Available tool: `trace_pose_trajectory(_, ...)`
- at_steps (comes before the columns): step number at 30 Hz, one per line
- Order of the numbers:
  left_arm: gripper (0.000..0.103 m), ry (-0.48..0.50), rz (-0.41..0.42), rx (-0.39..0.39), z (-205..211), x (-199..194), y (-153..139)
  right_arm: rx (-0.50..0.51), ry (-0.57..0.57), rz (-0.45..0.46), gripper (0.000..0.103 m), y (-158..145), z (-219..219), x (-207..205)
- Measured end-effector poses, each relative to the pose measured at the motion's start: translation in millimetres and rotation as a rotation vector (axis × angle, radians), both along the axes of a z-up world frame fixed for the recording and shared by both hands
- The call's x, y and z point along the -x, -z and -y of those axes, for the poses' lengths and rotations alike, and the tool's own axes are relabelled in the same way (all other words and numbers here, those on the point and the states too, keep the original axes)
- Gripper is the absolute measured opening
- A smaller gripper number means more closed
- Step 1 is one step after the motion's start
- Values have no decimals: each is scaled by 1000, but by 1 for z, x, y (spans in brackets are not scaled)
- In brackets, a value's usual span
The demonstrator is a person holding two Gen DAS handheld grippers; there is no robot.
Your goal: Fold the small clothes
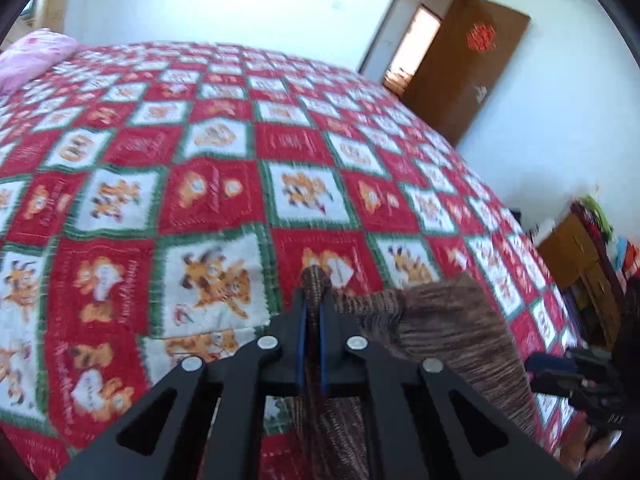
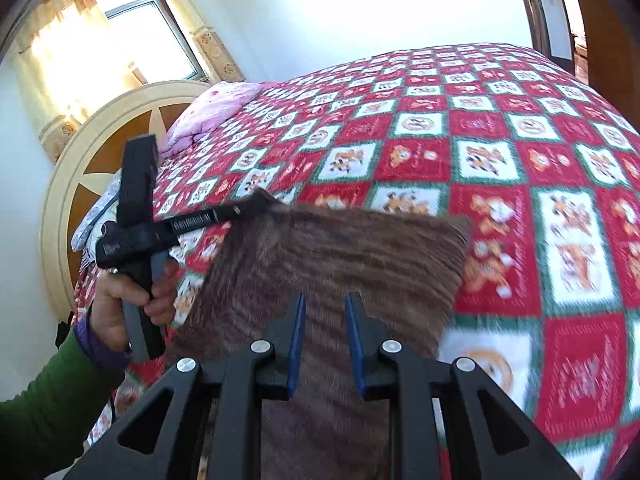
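A brown ribbed knit garment (image 1: 452,320) hangs over the red and white patchwork bedspread (image 1: 208,184). My left gripper (image 1: 314,280) is shut on a bunched edge of it, and the cloth sticks out past the tips. In the right wrist view the same left gripper (image 2: 260,202), held by a hand (image 2: 120,304) in a green sleeve, lifts the upper left corner of the garment (image 2: 340,252). My right gripper (image 2: 325,300) hovers over the garment's lower middle. Its blue pads (image 2: 298,340) stand a little apart, and the cloth shows in the gap without being pinched.
A pink pillow (image 2: 216,112) lies at the head of the bed by the round headboard (image 2: 80,168) and a bright window (image 2: 132,36). An open wooden door (image 1: 468,64) stands beyond the bed. A wooden cabinet (image 1: 580,256) piled with clothes is beside the bed.
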State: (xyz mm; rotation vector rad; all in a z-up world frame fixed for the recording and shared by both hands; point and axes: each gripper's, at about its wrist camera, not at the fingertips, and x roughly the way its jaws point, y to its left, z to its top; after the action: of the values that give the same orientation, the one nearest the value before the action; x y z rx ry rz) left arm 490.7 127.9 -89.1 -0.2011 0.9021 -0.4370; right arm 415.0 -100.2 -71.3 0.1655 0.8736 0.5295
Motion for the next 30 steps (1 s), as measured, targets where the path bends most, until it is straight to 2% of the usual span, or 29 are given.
trace_pose_trajectory(2,7,14,-11,-37,5,-1,8,-8,-18,-32,21,10,-9,-10)
trace_pose_trajectory(4,13,22,-31,-4,-2,1,9,-20,-32,-68,21,20,-21,-12)
trace_pose_trajectory(6,16,4,-37,10,-12,5,1,-81,-97,-79,21,21,-31,1)
trace_pose_trajectory(9,16,16,36,-21,-19,33,-29,-130,-222,-118,21,23,-54,32)
trace_pose_trajectory(12,18,62,80,-64,-16,61,-46,-143,-347,-168,21,32,-83,67)
trace_pose_trajectory(14,28,76,91,-60,-13,78,-53,-192,-356,-240,22,47,-99,76)
trace_pose_trajectory(15,34,75,91,-54,-12,86,-57,-212,-356,-318,22,63,-113,79)
trace_pose_trajectory(17,35,79,93,-50,-10,94,-63,-272,-354,-385,21,83,-133,85)
trace_pose_trajectory(18,35,79,97,-58,-10,99,-66,-271,-362,-430,21,90,-145,89)
trace_pose_trajectory(19,35,79,100,-67,-10,104,-69,-283,-370,-441,21,89,-150,94)
trace_pose_trajectory(20,37,81,101,-72,-10,107,-70,-307,-380,-433,21,84,-149,98)
trace_pose_trajectory(22,53,82,108,-82,-13,122,-72,-335,-382,-388,22,65,-133,110)
trace_pose_trajectory(24,60,63,108,-70,-15,145,-69,-284,-308,-297,22,43,-98,121)
trace_pose_trajectory(25,64,61,105,-33,-17,155,-66,-243,-239,-244,22,32,-72,126)
trace_pose_trajectory(26,67,61,97,11,-18,167,-63,-220,-191,-215,29,26,-56,129)
trace_pose_trajectory(27,73,53,85,42,-18,177,-58,-179,-101,-176,49,19,-30,134)
trace_pose_trajectory(28,75,41,78,54,-17,187,-51,-154,-28,-153,62,15,-11,138)
trace_pose_trajectory(29,75,30,74,44,-14,195,-43,-140,61,-127,80,12,12,142)
trace_pose_trajectory(30,75,9,74,20,-11,202,-35,-140,118,-106,80,12,27,146)
